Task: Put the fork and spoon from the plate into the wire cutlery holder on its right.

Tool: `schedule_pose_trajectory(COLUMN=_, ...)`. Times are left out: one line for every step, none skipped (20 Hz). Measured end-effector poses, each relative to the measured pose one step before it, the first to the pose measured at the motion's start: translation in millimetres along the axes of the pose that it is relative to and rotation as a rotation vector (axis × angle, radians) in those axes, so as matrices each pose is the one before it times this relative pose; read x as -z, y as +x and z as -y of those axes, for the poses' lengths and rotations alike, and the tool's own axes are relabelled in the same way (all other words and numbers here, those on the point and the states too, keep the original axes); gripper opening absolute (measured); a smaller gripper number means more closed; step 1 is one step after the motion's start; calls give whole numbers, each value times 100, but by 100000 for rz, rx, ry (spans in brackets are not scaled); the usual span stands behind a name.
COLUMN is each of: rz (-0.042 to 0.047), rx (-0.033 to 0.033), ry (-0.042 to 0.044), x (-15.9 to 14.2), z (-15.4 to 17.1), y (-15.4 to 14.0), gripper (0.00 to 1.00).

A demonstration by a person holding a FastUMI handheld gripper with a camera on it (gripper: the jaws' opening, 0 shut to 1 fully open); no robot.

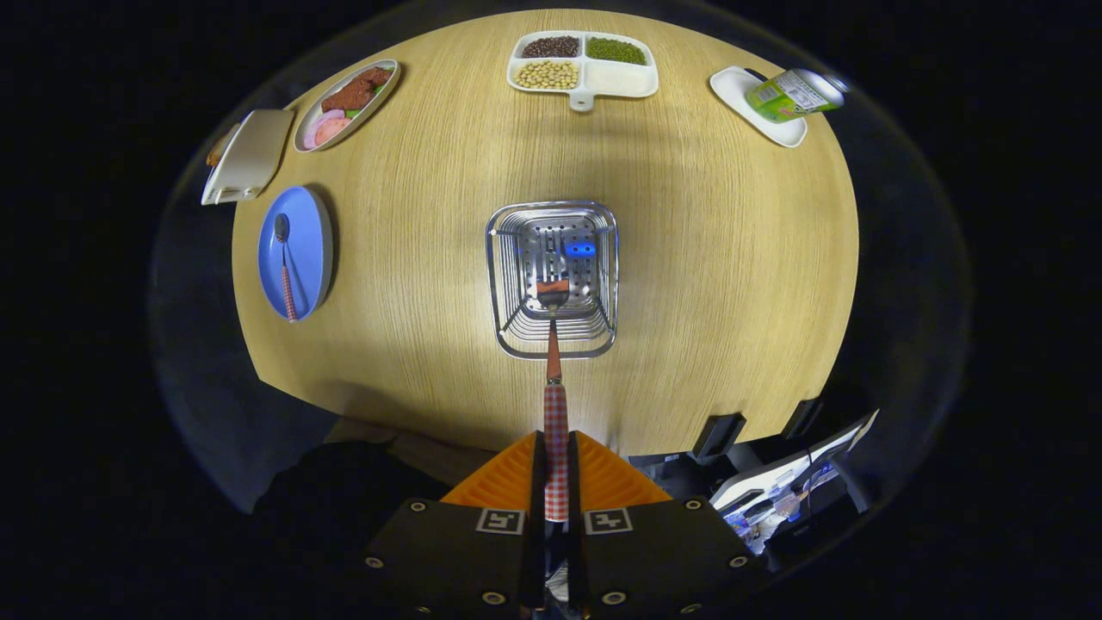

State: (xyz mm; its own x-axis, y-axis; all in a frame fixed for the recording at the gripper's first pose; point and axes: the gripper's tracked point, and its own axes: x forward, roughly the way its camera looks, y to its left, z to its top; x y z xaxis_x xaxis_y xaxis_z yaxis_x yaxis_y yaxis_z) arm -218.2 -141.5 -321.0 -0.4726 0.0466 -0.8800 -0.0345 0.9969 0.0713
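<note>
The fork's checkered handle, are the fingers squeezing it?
Touching. In the gripper view the fingers are closed on both sides of the fork, no gap showing, its head hanging over the wire cutlery holder.

A pale wood-grain counter (706,258) is seen spread wide, brightly lit at its middle and shaded toward its rim. Deep darkness is found all around it. Past the near edge, two dark chair backs (719,435) and cluttered equipment (775,491) are glimpsed in dim light.
</note>
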Motion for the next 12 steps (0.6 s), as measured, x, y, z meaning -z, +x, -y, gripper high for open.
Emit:
schedule_pose_trajectory(rz=-62, rx=416, ry=-107, x=-363, z=67, y=-168, gripper=11)
schedule_pose_trajectory(rz=-201, rx=34, ry=62, x=-188, z=7, y=-141, gripper=11)
schedule_pose_trajectory(rz=-820, rx=-905, ry=-5, x=-191, z=-176, y=-180, gripper=11)
schedule_pose_trajectory(rz=-1395, rx=-2321, ry=658, x=88, z=-417, y=-216, gripper=11)
schedule_pose_trajectory(rz=722, rx=-1232, ry=935, x=-448, z=-353, y=-217, gripper=11)
schedule_pose_trajectory(rz=863, rx=666, ry=-289, x=-464, z=252, y=-225, gripper=12)
schedule_pose_trajectory(rz=1023, rx=1384, ry=-337, x=-397, z=442, y=-157, gripper=12)
schedule_pose_trajectory(rz=1036, rx=196, ry=85, x=-196, z=26, y=-154, gripper=12)
schedule_pose_trajectory(rz=1521, rx=-771, ry=863, x=-439, z=-210, y=-346, gripper=14)
schedule_pose_trajectory(rz=2529, rx=-619, ry=1492, x=-627, z=-258, y=-178, gripper=14)
schedule_pose_trajectory(rz=3019, rx=-711, ry=1761, x=-745, z=-183, y=-266, gripper=13)
schedule_pose_trajectory(rz=2807, rx=-121, ry=1785, x=-580, z=-5, y=-214, gripper=13)
